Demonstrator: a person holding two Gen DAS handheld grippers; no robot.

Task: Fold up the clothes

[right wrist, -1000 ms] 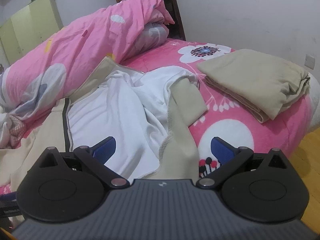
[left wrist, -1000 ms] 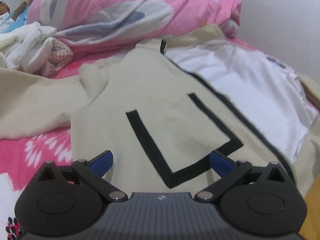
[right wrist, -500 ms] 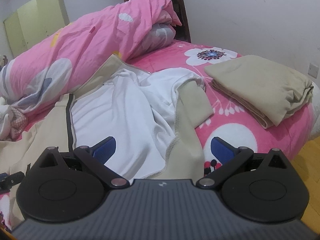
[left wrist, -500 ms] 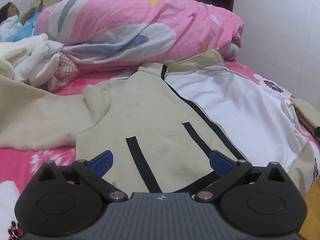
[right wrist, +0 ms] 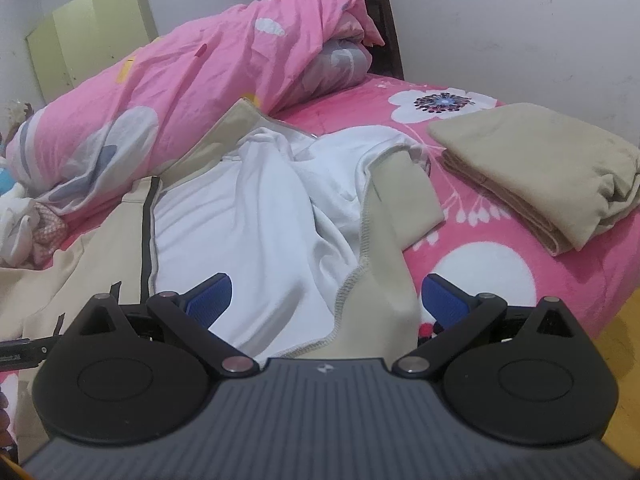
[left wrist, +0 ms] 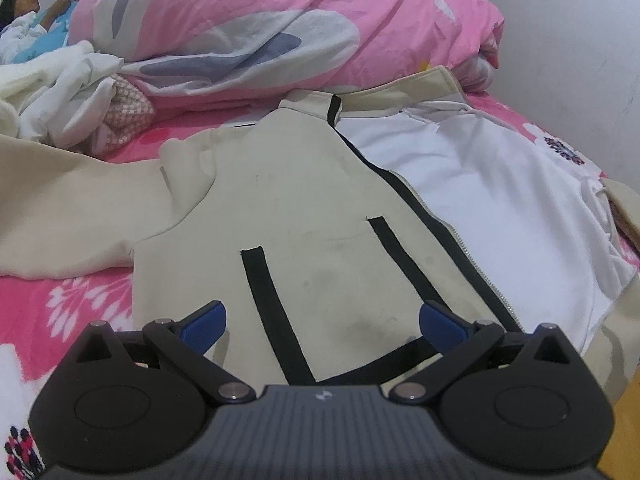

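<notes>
One garment is finished: a beige cloth folded into a flat rectangular bundle [right wrist: 536,168] lies on the pink flowered bed cover [right wrist: 488,264], well apart from your current work. The beige zip-front jacket with black trim and white lining [left wrist: 304,216] is not yet folded. It lies spread on the bed with one front panel closed and the other thrown open, lining up, its rumpled sleeve [right wrist: 400,200] turned back on that side. The far sleeve trails off towards the heap of white laundry [left wrist: 60,92], below the rolled pink quilt [left wrist: 256,28].

Your left gripper [left wrist: 322,322] hovers over the jacket's hem, fingers spread wide, holding nothing. Your right gripper [right wrist: 326,294] stands likewise wide and empty over the open panel's edge. In my judgement, closing that panel and both sleeve folds remain.
</notes>
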